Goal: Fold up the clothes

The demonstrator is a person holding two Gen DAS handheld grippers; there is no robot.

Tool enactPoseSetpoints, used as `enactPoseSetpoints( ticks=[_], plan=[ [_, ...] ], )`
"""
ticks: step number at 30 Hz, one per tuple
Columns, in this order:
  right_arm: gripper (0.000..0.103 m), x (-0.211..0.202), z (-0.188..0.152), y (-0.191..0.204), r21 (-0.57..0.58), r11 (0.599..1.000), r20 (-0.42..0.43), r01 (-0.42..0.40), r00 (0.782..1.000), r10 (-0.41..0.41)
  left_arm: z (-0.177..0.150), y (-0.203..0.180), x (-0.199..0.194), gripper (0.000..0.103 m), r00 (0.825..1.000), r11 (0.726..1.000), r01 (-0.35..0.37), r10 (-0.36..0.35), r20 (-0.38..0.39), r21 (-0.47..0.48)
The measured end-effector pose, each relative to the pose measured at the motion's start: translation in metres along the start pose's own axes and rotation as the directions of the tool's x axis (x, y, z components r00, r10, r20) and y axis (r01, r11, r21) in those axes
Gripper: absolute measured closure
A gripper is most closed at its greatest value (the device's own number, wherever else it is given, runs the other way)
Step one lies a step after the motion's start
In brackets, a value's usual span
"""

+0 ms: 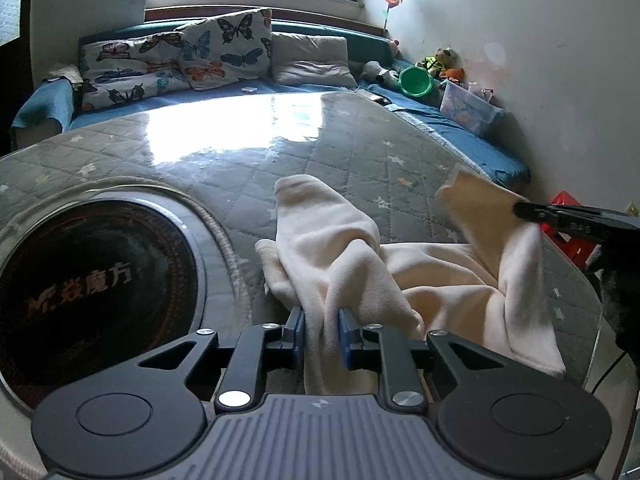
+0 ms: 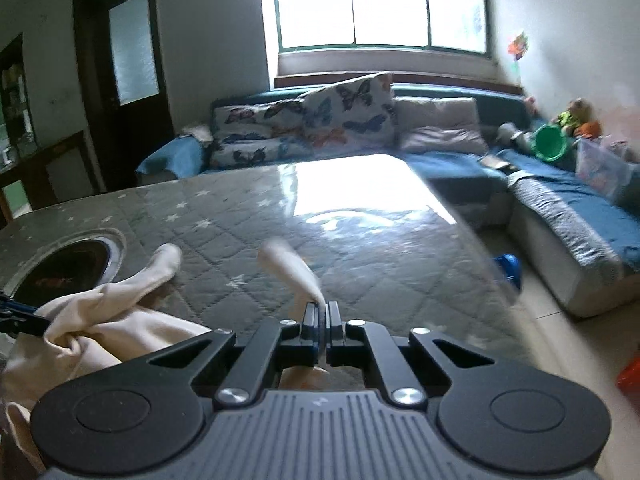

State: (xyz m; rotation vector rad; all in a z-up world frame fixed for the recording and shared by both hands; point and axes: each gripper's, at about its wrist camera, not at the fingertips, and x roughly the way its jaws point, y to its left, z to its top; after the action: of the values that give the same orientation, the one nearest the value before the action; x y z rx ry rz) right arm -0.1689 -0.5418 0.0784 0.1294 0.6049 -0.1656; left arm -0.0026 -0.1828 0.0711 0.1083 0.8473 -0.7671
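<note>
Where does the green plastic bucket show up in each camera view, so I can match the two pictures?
Left wrist view: the green bucket lies on the blue sofa, upper right of centre, beside the stuffed toys.
Right wrist view: the same bucket sits at the right edge, on the sofa's corner.
Shared landmark: the butterfly pillow under the window.

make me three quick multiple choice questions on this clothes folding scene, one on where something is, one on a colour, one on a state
1. Where does the cream garment lie?
A. on the sofa
B. on the quilted grey table cover
C. on the floor

2. What colour is the bucket on the sofa?
A. green
B. red
C. yellow

3. How is the right hand-held gripper?
A. wide open, empty
B. shut on an end of the garment
C. resting on a cushion

Key: 1 B, the cloth spreads over the star-patterned cover. 2 A, it is bright green beside the soft toys. 3 B, its jaws are closed with cream fabric sticking out between them.
</note>
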Motion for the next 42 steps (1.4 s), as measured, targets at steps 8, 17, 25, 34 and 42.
enactPoseSetpoints(
  ticks=[8,17,25,34,42],
  plan=[
    [0.100,-0.044,-0.019,-0.017,-0.005,0.994,0.009,0.108,0.994,-0.108,-0.014,0.013,-0.029,0.093,0.999,0.999,-0.027,0.028,0.028,-0.020],
    [0.095,-0.052,-0.050,-0.028,-0.004,0.987,-0.125,0.162,0.979,-0.161,-0.015,0.020,-0.019,0.064,1.000,0.998,0.017,-0.017,-0.001,-0.064],
    [0.086,-0.075,-0.049,-0.031,0.012,0.983,-0.113,0.182,0.977,-0.179,-0.003,0.020,0.018,0.055,0.998,0.993,0.049,-0.054,-0.037,-0.108],
    [0.086,-0.071,-0.028,-0.010,-0.041,0.995,-0.044,0.089,0.995,-0.091,-0.013,0.017,-0.008,0.086,0.997,0.994,0.067,-0.063,0.049,-0.091],
    [0.086,-0.030,-0.021,0.032,-0.122,0.992,-0.073,-0.039,0.997,0.031,-0.042,0.013,-0.050,0.084,0.994,0.993,-0.074,0.080,0.070,-0.092]
  ],
)
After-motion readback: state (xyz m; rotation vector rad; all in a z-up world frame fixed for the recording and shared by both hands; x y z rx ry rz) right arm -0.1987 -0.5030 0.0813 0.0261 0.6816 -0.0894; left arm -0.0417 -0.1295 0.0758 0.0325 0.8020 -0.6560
